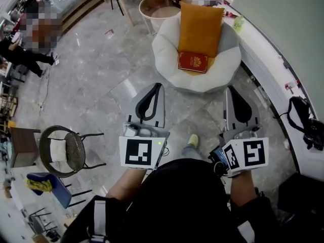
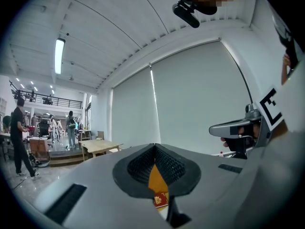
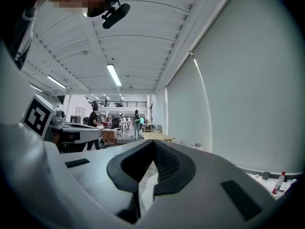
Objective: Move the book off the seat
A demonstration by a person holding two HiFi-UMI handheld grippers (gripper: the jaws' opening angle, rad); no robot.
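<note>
A red book [image 1: 193,62] lies flat on the round white seat [image 1: 217,75], at the foot of an orange cushion [image 1: 200,27] that leans on the seat's back. Both grippers are held level over the floor, short of the seat and apart from it. My left gripper [image 1: 160,85] points at the seat's front left with its jaws shut and nothing in them. In the left gripper view the book [image 2: 160,200] and cushion [image 2: 157,179] show through the opening behind the shut left gripper [image 2: 154,146]. My right gripper [image 1: 229,88] [image 3: 153,141] is shut and empty, near the seat's front right.
A curved white counter [image 1: 273,59] runs along the right, with a black bag [image 1: 304,116] beside it. A small round table [image 1: 158,9] stands behind the seat. A wire chair [image 1: 63,148] and a blue chair [image 1: 48,186] stand at the left. People stand at the far left.
</note>
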